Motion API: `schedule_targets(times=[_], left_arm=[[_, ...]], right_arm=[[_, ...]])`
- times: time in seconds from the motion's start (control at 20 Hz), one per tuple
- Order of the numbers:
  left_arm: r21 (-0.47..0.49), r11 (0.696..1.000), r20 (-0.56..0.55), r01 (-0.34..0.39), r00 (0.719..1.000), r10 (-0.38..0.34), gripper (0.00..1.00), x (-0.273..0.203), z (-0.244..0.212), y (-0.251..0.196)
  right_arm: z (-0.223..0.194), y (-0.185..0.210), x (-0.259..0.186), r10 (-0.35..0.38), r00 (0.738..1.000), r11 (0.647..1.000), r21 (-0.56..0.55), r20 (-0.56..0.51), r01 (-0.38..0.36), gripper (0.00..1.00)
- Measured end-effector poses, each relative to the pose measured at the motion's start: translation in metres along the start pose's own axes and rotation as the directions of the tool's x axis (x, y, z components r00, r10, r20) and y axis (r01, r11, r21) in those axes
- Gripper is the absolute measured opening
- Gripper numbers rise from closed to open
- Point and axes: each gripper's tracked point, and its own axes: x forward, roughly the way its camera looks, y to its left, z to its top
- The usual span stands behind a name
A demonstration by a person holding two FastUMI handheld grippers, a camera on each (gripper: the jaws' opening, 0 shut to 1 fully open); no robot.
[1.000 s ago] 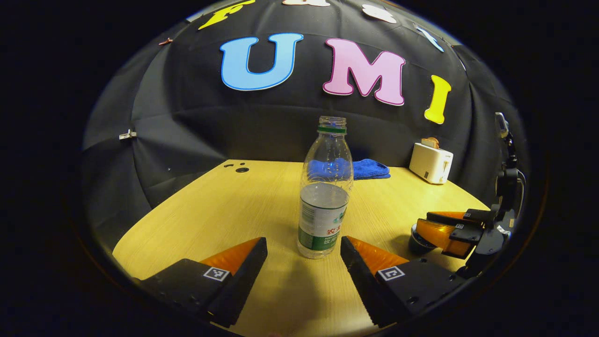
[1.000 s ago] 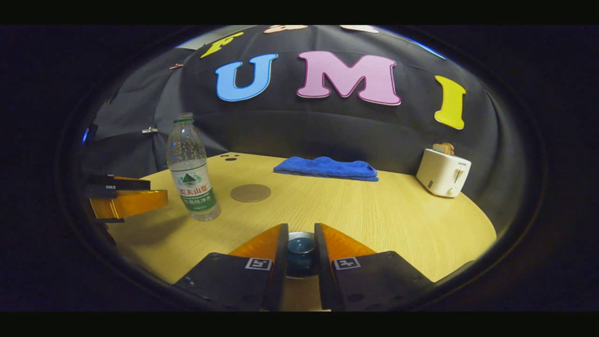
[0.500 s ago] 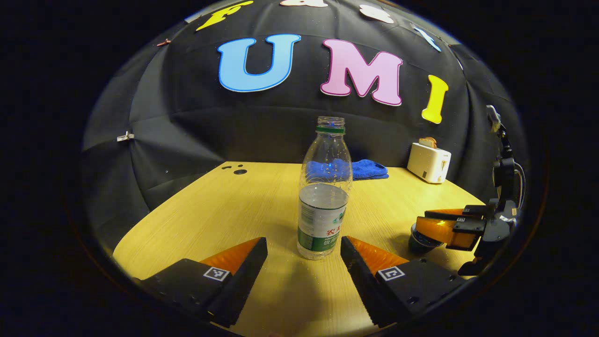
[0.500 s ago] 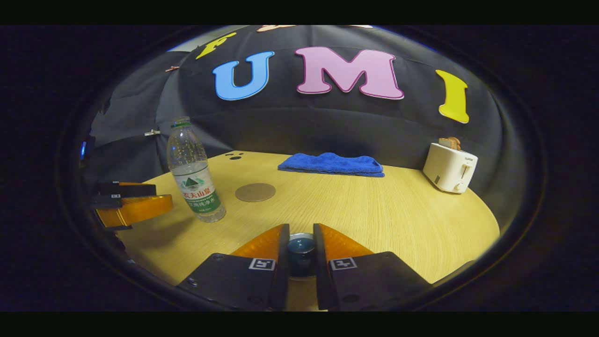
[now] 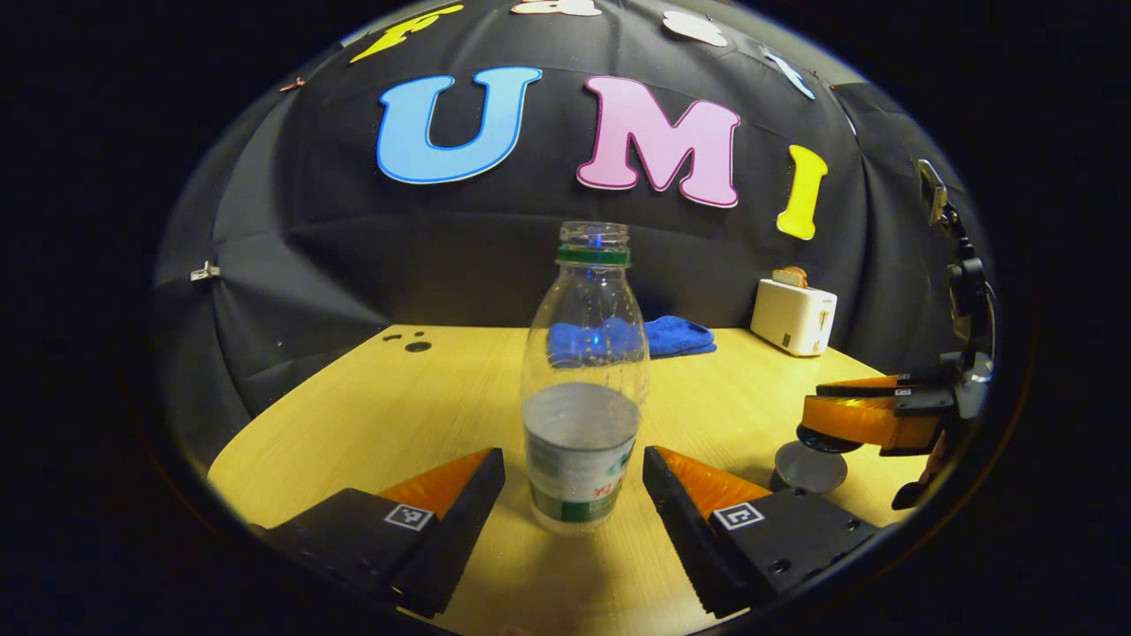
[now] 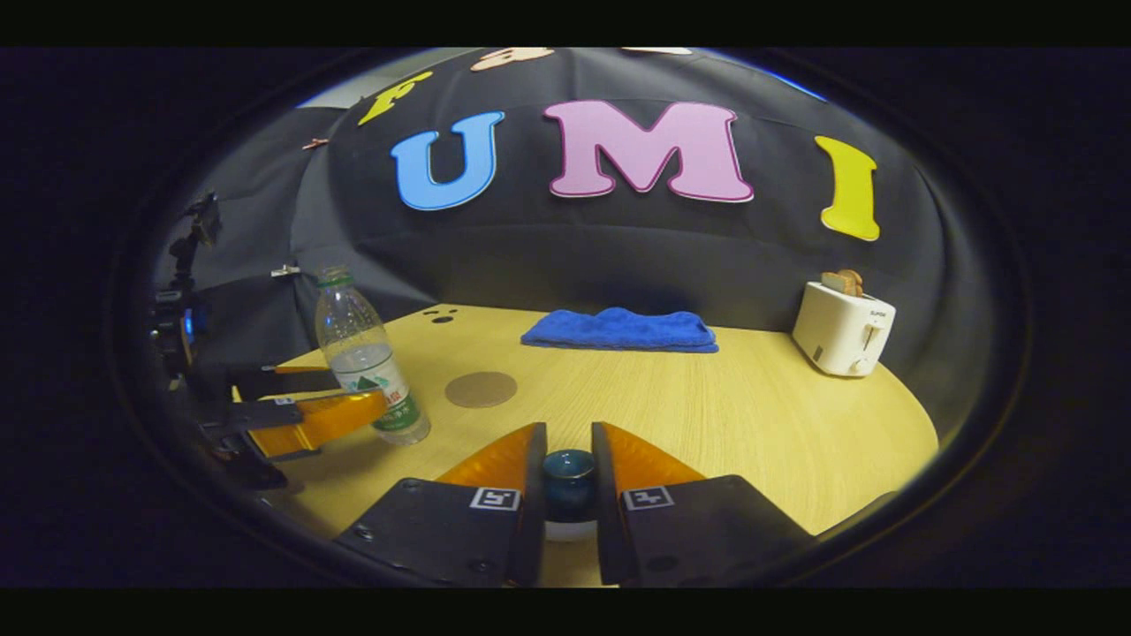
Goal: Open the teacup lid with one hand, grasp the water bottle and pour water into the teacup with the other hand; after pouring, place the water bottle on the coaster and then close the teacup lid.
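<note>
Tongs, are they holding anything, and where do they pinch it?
The right tongs pinch the teacup lid by its knob, lifted off the teacup. The left tongs stand open around the water bottle, gripping nothing yet.

Water bottle (image 5: 583,389): clear plastic, uncapped, green neck ring, white-and-green label, roughly half full, upright on the wooden surface.

Teacup (image 5: 806,466): open; grey rim and inside show, low on the surface to the bottle's right.

Teacup lid (image 6: 568,473): dark blue knob, raised clear of the cup.

Coaster (image 6: 481,389): flat brown disc, bare, just beyond the bottle.
</note>
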Motion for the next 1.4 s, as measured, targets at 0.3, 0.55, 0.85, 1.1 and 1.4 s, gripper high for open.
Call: schedule_targets(times=[0.3, 0.55, 0.85, 1.1, 1.4], left_arm=[[0.027, 0.999, 0.021, 0.041, 0.999, -0.042, 0.99, 0.039, 0.002, -0.007], [0.043, 0.998, 0.003, 0.05, 0.999, -0.05, 0.8, 0.051, -0.003, -0.003], [0.281, 0.959, -0.121, 0.028, 0.993, 0.006, 0.73, 0.042, -0.004, 0.0], [0.718, 0.696, -0.081, 0.012, 0.995, 0.066, 0.72, 0.033, 0.011, -0.005], [0.901, 0.417, -0.134, 0.123, 0.991, -0.003, 0.71, 0.043, -0.001, -0.041]], right_arm=[[0.002, -0.024, -0.01, -0.032, 0.999, 0.999, -0.018, 0.014, 0.033, 0.28], [-0.015, -0.041, -0.018, -0.074, 0.997, 0.997, 0.03, -0.02, 0.075, 0.33], [-0.023, -0.068, -0.039, -0.14, 0.989, 0.988, 0.057, -0.039, 0.142, 0.22], [-0.026, -0.091, -0.057, -0.193, 0.981, 0.979, 0.064, -0.034, 0.195, 0.33], [-0.033, -0.111, -0.076, -0.238, 0.971, 0.966, 0.094, -0.032, 0.24, 0.22]])
